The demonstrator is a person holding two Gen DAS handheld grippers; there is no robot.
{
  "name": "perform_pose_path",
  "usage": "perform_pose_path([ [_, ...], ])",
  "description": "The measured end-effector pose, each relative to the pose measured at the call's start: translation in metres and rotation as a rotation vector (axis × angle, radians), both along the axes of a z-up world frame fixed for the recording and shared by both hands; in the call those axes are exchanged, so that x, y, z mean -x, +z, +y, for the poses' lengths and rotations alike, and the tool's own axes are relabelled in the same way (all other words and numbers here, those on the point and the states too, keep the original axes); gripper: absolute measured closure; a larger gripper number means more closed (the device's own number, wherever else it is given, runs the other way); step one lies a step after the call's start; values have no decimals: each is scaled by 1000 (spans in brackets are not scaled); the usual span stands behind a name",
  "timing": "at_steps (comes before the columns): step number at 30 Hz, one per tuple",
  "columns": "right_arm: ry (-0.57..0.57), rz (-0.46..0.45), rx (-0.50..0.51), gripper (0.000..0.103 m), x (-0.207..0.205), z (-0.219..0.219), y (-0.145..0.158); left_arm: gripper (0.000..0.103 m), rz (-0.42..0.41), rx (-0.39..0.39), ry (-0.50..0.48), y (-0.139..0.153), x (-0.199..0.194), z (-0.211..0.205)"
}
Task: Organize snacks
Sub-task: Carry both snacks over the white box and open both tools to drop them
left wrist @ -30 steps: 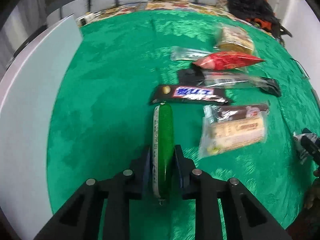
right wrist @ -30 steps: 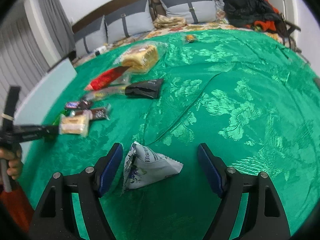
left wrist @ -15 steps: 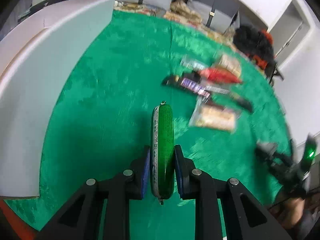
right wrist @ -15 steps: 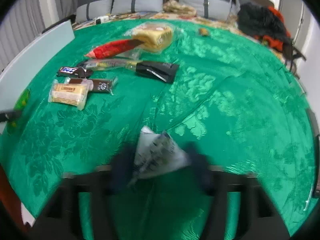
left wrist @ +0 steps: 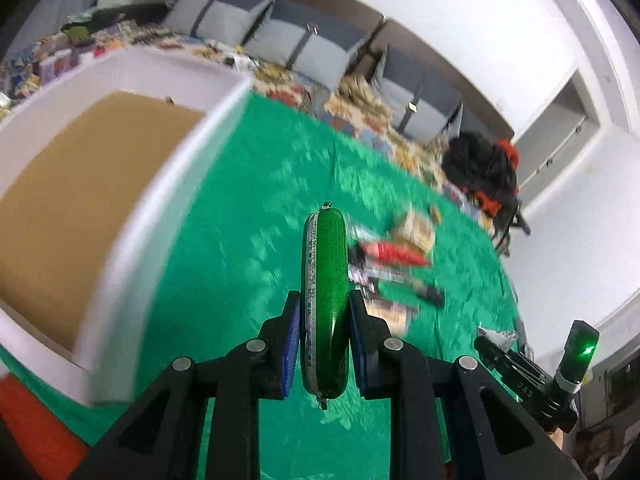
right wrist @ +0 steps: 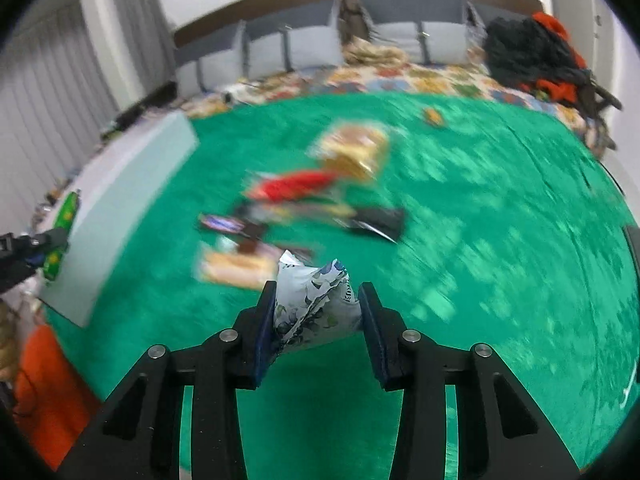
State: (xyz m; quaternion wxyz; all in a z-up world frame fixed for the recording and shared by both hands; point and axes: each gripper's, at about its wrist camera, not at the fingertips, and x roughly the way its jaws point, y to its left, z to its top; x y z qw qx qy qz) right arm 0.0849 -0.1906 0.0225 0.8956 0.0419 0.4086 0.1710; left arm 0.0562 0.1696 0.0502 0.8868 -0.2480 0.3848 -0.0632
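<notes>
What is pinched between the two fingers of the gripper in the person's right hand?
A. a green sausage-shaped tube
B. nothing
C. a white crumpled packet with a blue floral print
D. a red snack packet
C: the right gripper has its blue pads pressed against both sides of the white crumpled packet with a blue floral print, above the green patterned cloth.

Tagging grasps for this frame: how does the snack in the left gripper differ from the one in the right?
The green sausage stick is a slim, smooth tube; the white printed pouch is a wide, crumpled, puffy packet. The left gripper stands nearly shut around the stick, while the right gripper, whose jaws have just been closing, stays wider around the pouch. The stick points straight forward between the pads; the pouch bulges between them. Both are pinched and off the green cloth.
</notes>
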Motion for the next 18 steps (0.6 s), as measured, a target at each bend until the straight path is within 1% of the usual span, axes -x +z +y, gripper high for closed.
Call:
perform_pose_path([
  [3,84,-30,-51,61,-4,34,28,81,-28,-22,55,20,5,35],
  [6,196,-46,-116,61,-9,84,55,81,-38,-100,133,35,9,79],
  [8,275,-55,-153,61,-10,122,72,81,-25,-127,184,37,14,108],
  [10,359,-56,-192,61,-12,164,88,81,3,-154,239,35,18,138],
  [12,440,-56,-216,61,-14,209,103,81,33,-174,271,26,21,157],
  [14,512,-51,-213,61,-16,252,114,81,69,-194,298,17,23,174],
  [16,556,-48,-207,60,-18,284,117,81,100,-223,304,7,24,186],
  [17,563,-49,-204,58,-18,294,118,81,115,-239,303,2,26,188],
  [18,571,-43,-196,52,-21,309,118,81,137,-254,304,-3,25,189],
])
